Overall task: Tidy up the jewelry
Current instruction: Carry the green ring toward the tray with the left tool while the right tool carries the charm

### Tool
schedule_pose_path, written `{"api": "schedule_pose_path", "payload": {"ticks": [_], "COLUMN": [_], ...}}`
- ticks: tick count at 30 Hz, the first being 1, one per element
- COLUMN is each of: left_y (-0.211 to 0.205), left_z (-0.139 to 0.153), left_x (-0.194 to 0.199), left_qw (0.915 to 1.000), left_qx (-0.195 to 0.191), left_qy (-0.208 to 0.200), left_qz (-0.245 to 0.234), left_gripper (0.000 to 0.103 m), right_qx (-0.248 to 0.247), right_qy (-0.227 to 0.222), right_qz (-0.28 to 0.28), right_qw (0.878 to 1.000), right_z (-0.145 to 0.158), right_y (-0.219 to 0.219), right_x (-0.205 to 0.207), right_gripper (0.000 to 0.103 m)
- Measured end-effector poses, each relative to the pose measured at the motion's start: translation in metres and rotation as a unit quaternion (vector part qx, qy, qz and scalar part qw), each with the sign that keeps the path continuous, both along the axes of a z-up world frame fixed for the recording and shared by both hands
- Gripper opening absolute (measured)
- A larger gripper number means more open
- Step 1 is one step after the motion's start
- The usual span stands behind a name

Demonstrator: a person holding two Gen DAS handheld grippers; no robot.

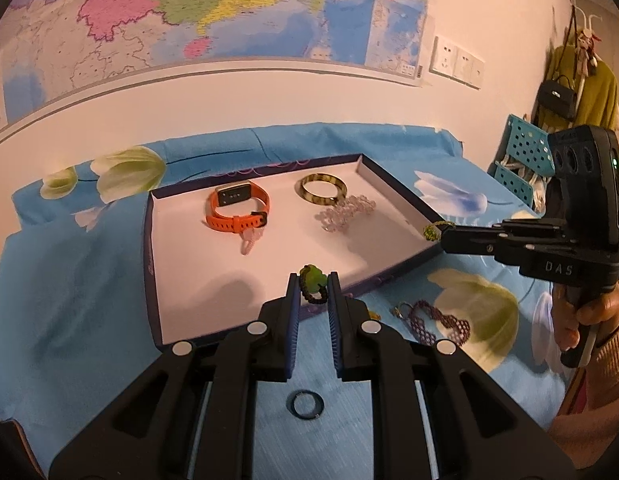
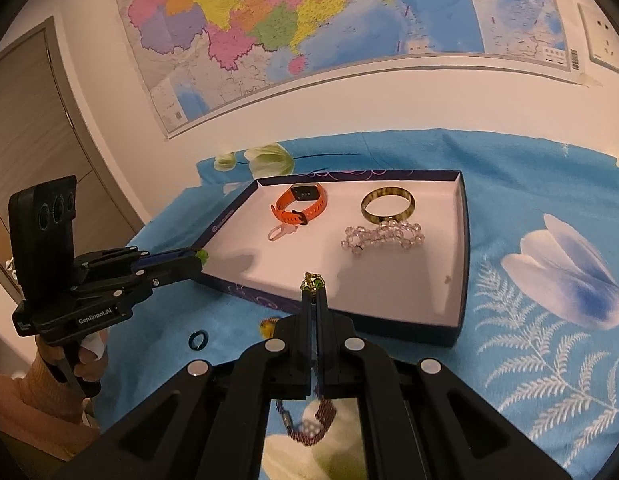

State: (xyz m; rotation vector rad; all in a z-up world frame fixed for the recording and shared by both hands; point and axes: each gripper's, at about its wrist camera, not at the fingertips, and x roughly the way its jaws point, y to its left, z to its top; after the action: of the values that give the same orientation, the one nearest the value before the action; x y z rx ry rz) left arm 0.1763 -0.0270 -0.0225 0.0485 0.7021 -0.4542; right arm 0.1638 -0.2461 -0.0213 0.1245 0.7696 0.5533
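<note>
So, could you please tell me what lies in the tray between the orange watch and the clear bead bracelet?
Nothing: bare white tray floor separates the orange watch from the clear bead bracelet, seen in both wrist views.

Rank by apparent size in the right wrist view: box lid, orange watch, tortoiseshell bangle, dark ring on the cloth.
1. box lid
2. orange watch and tortoiseshell bangle, too close to separate
3. dark ring, smallest though nearest the camera

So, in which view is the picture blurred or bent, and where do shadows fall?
Left wrist view: map smeared, wall edge bowed, soft shadows on the tray floor. Right wrist view: sharper, door curved, shadow beside the left gripper.
</note>
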Motion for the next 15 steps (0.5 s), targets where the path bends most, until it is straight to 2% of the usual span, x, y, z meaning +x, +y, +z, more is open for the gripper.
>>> {"api": "schedule_pose_path", "payload": {"ticks": [15], "left_y": [0.003], "left_z": [0.001], "left_x": [0.025], "left_qw": [0.9998], "left_qx": [-0.005], "left_qy": [0.000], "left_qz": [0.018], "left_gripper": [0.014], "right_qx": [-0.013], "right_qy": [0.001], "right_qz": [0.006], "right_qw": [1.000], "right_z": [-0.001], "right_y": [0.008], "right_x": [0.031], "right_gripper": [0.001]}}
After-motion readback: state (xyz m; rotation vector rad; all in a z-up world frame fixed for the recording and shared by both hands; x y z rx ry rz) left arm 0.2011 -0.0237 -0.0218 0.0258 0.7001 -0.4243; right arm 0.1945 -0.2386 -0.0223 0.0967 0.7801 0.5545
